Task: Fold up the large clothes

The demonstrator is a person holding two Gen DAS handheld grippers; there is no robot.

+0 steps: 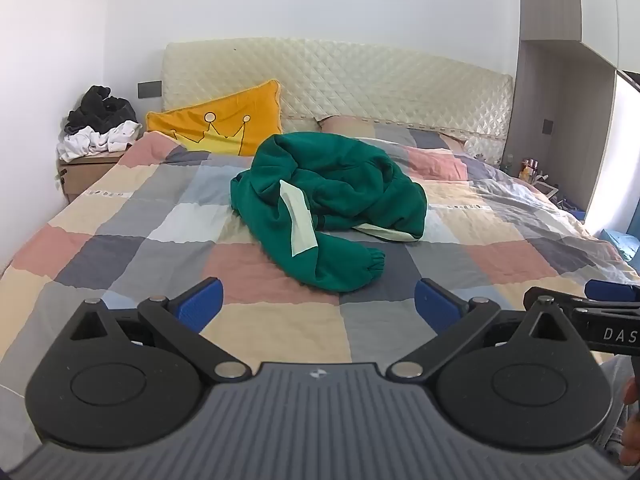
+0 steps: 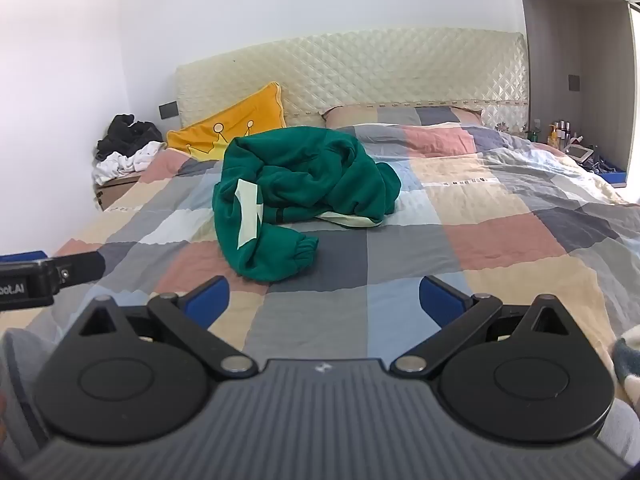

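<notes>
Green garment [image 1: 328, 204] lies crumpled on bed [image 1: 120, 240]. Left gripper [image 1: 318, 304] and right gripper [image 2: 324, 300] hover short of it, fingers released, empty.

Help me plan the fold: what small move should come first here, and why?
Probably bring both grippers forward to the green sweatshirt. It lies crumpled on the checked quilt, and the left gripper and right gripper stand open, short of it and holding nothing.
</notes>
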